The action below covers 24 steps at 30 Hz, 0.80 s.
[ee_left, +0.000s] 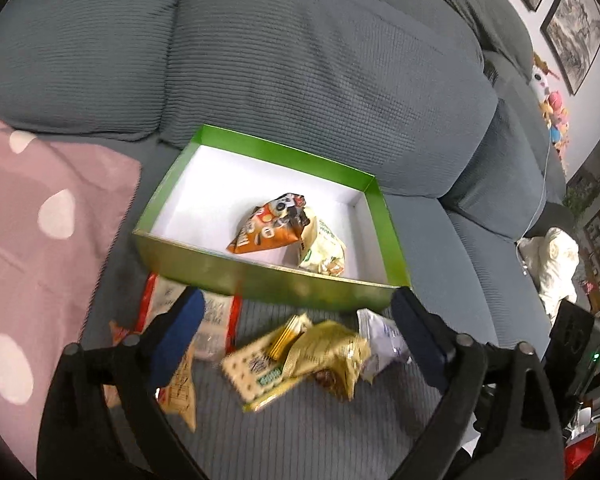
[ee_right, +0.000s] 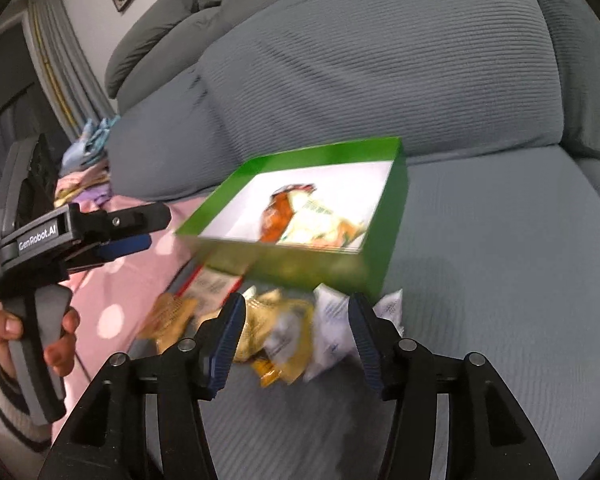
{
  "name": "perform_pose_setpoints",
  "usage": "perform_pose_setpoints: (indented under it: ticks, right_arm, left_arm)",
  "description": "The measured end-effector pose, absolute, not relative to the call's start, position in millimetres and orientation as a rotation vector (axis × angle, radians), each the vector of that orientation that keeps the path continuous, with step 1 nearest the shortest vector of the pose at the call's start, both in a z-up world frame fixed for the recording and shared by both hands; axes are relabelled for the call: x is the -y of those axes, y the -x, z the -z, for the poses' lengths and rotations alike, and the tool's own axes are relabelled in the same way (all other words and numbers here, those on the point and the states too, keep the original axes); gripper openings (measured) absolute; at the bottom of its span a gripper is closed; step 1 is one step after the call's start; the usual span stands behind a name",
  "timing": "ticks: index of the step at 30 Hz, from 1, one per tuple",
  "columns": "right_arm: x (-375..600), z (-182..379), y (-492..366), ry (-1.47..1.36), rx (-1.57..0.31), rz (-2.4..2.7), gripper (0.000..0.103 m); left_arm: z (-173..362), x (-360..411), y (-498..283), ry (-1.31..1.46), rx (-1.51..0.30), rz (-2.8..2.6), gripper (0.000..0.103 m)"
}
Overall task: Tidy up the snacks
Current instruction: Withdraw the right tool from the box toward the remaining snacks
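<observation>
A green box [ee_left: 260, 276] with a white inside sits on the sofa seat; it also shows in the right wrist view [ee_right: 300, 268]. In it lie an orange snack bag [ee_left: 266, 228] and a cream packet [ee_left: 324, 250]. Loose snacks lie in front of the box: a gold packet [ee_left: 328, 354], a cream-and-green packet [ee_left: 256, 374], a white packet [ee_left: 382, 338] and a red-edged packet [ee_left: 214, 326]. My left gripper [ee_left: 296, 316] is open and empty above them. My right gripper [ee_right: 296, 328] is open and empty over the gold packet [ee_right: 284, 320] and white packet [ee_right: 334, 326].
A pink polka-dot cloth [ee_left: 40, 216] covers the seat left of the box. Grey sofa back cushions [ee_left: 280, 60] rise behind the box. The left gripper's body [ee_right: 76, 232], held by a hand, shows at left in the right wrist view. Bare seat [ee_right: 500, 280] lies right of the box.
</observation>
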State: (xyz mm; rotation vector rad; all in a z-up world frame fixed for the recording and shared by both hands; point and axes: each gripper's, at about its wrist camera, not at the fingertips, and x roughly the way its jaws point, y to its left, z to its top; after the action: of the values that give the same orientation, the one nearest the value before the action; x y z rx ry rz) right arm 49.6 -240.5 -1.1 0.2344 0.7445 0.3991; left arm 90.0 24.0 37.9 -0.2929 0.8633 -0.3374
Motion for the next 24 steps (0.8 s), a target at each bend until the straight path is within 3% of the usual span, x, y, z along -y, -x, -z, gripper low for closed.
perform_pose_setpoints:
  ticks: [14,24]
  right_arm:
    - [213.0,-3.1,-2.5,-0.203,-0.756,-0.455,0.057]
    - [186.0,6.6,10.7,-0.181,-0.780,-0.493,0.057]
  left_arm:
    - [-30.8,-83.0,-25.3,0.342,-0.850,0.190,0.102]
    - [-12.4,-77.9,-6.1,0.363,-0.913,0.221,0.102]
